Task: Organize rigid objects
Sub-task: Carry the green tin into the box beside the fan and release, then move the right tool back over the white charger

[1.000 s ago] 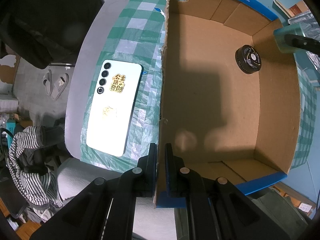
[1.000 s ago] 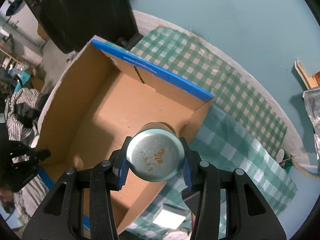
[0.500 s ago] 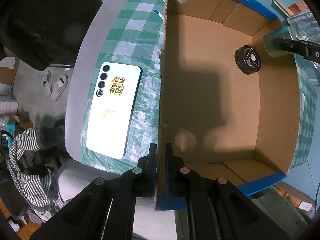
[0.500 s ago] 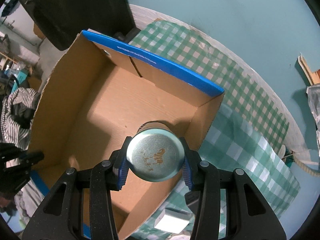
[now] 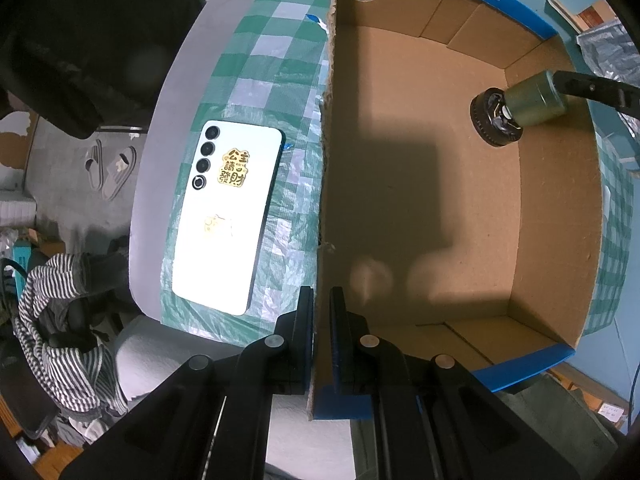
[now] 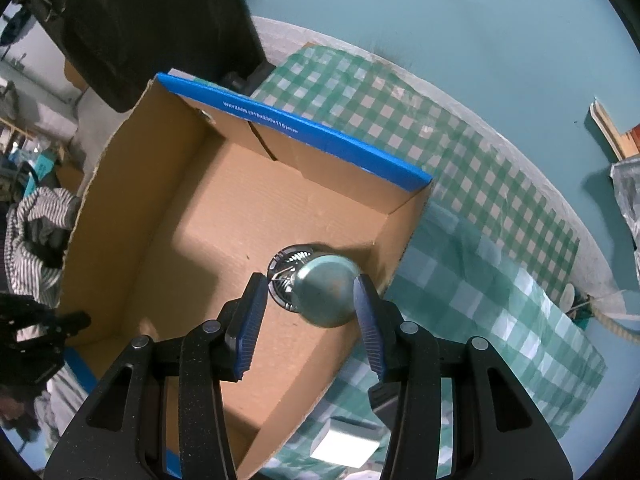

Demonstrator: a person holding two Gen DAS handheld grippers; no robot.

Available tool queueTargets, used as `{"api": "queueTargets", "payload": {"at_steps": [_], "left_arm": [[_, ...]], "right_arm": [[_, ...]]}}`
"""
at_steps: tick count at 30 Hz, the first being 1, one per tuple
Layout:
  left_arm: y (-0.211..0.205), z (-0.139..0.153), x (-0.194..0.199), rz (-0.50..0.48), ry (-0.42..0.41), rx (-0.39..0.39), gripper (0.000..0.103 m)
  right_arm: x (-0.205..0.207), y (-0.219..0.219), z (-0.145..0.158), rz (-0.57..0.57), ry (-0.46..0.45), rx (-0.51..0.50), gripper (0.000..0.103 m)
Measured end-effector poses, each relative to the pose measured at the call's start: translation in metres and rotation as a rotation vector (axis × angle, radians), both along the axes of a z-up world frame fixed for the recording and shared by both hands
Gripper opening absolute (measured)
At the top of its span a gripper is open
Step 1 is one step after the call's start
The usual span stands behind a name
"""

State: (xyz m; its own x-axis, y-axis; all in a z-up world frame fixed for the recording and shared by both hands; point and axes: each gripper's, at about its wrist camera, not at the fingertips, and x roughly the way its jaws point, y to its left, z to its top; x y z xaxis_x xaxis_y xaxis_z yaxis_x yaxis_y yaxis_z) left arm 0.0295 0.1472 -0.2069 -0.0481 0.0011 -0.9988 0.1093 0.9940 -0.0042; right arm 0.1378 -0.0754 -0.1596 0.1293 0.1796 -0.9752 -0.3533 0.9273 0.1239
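Pinching the near wall of the cardboard box (image 5: 420,184), the left gripper (image 5: 321,320) has its jaws closed on that wall. Right gripper (image 6: 310,312): jaws spread apart, the round tin (image 6: 326,290) between them inside the box, overlapping the black ring-shaped part (image 6: 286,276) on the floor. White phone (image 5: 228,216): face-down on the checked cloth (image 5: 280,80), beside the box.

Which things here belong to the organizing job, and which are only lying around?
Job:
- cardboard box, left gripper clamped on its wall
- round tin between the open right gripper fingers
- black round part in the box
- white phone

Lying about:
- striped cloth
- slippers
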Motion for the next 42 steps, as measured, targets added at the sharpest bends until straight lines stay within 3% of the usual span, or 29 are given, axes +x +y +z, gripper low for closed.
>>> {"api": "queueTargets", "payload": {"at_steps": [15,22,30,42], "left_arm": [[-0.001,0.000,-0.002,-0.005,-0.002,0.010,0.007],[-0.001,0.000,-0.002,-0.007,-0.002,0.013,0.007],[-0.002,0.000,-0.002,-0.006,-0.001,0.012,0.007],[0.000,0.000,-0.001,-0.005,0.005,0.017,0.008]], "right_arm": [[-0.013,-0.023,0.039,-0.048,-0.041,0.070,0.046],[-0.023,-0.053,0.049,-0.112,-0.050,0.062,0.052],[-0.035,-0.097,0.044,-0.202,-0.038,0.027,0.059],[-0.050,-0.169,0.013,-0.371,0.032,-0.038,0.066]]}}
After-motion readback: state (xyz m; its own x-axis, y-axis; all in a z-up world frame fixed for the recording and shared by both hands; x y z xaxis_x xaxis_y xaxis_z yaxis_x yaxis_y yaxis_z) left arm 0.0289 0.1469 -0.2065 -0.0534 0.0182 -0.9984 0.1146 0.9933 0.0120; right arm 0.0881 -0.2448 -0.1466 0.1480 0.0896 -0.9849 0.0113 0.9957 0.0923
